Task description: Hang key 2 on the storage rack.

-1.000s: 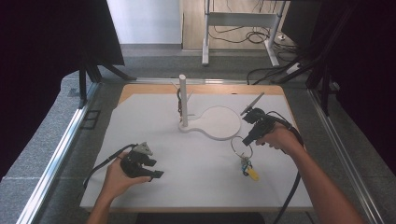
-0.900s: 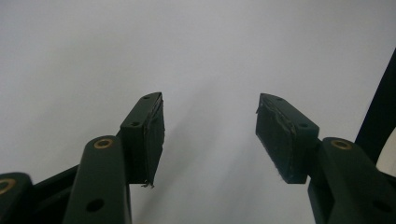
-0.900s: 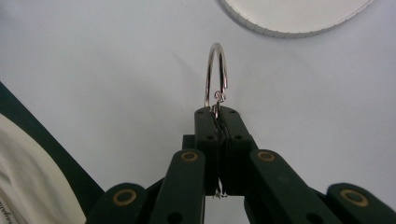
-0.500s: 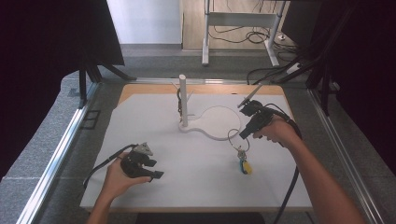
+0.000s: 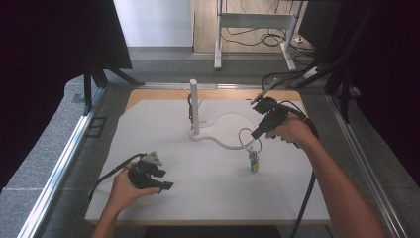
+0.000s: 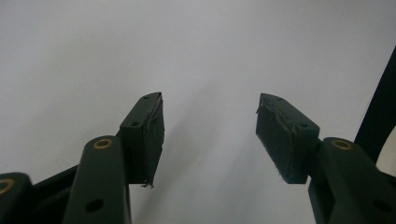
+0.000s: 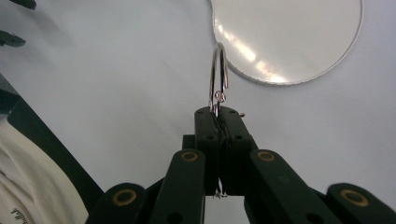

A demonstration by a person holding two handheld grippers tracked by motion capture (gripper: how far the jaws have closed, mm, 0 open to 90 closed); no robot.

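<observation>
Key ring: a shiny metal ring (image 5: 246,138) held up over the white sheet, near the middle and a bit to the right. In the right gripper view the ring (image 7: 218,77) sticks up out of the black jaws.
Tag: a small blue and yellow tag (image 5: 253,162) hangs down from the ring. Its low end is at the sheet; I cannot tell if it touches.
Right gripper: the right gripper (image 5: 257,133) is in the person's right hand (image 5: 292,132). Its jaws are pressed tight together on the ring.
Left gripper: the left gripper (image 5: 165,181) is in the person's left hand (image 5: 124,188), low over the near left part of the sheet. Its jaws are wide apart, with nothing between them. The black pads (image 6: 153,130) face each other across the gap.
Stand: a white post (image 5: 194,106) stands straight up on a flat white base (image 5: 231,130). The base has a round part, and the ring is just at its near edge.
Sheet: a big white sheet (image 5: 208,188) covers most of the table (image 5: 148,95).
Cable: a black cable (image 5: 304,198) runs along the right arm, toward the person.
</observation>
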